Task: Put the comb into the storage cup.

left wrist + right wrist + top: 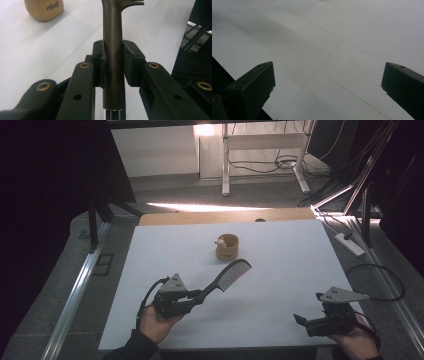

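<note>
1. The left hand-held gripper (196, 296), jaws closed on the handle of a dark comb (228, 276), holds it above the surface (290, 265); the comb's long axis runs up and away, toothed end toward the tan cup (227, 247).
2. The cup stands just beyond the comb's teeth, nearer the left hand than the right.
3. The right hand-held gripper (310, 312) rests low at the near right, jaws wide apart and empty.
4. A small object, possibly a figurine, sits in the cup.
5. The surface is white and gridded; behind it lie a grey floor, a desk frame and cables.
</note>
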`<state>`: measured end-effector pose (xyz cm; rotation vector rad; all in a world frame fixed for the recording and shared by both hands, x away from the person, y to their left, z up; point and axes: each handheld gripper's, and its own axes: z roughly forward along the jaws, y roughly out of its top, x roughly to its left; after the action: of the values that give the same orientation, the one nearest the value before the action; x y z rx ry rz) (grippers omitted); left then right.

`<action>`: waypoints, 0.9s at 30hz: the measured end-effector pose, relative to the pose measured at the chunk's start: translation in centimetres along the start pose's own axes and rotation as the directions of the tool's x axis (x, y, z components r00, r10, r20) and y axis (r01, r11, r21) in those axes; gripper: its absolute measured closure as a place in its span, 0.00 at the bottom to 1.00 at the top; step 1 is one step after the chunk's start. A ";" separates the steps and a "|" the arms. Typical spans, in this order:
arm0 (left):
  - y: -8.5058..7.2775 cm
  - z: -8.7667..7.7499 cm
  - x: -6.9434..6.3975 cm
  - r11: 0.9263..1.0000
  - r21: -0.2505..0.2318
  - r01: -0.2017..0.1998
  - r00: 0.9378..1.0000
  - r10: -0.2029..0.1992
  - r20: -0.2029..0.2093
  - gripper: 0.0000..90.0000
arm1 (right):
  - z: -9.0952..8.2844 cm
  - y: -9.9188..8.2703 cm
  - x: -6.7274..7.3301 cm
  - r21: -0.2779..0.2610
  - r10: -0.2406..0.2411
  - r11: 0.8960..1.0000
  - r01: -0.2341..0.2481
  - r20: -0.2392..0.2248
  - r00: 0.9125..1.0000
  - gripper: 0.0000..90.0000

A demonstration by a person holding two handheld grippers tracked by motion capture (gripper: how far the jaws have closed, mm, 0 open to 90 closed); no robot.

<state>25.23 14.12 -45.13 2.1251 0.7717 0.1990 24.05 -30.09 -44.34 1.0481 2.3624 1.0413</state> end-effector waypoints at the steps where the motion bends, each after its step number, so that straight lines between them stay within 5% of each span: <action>1: 0.0 0.0 0.0 1.000 0.003 -0.002 1.000 0.002 -0.001 0.80 | 0.0 0.1 0.0 -0.003 -0.009 1.000 0.009 -0.001 1.000 0.00; 16: 0.1 0.6 -0.3 0.999 0.034 -0.012 1.000 0.011 0.014 0.80 | 0.1 2.5 0.2 -0.048 -0.044 0.998 0.041 -0.077 0.996 0.00; 27: 0.1 0.7 -0.2 1.000 0.025 -0.018 1.000 0.017 0.019 0.80 | 0.8 4.4 0.0 -0.040 -0.014 0.999 0.009 -0.125 0.992 0.00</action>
<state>25.34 13.49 -45.46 2.1550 0.7486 0.1789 26.62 -27.77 -41.60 0.9809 2.4321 1.1759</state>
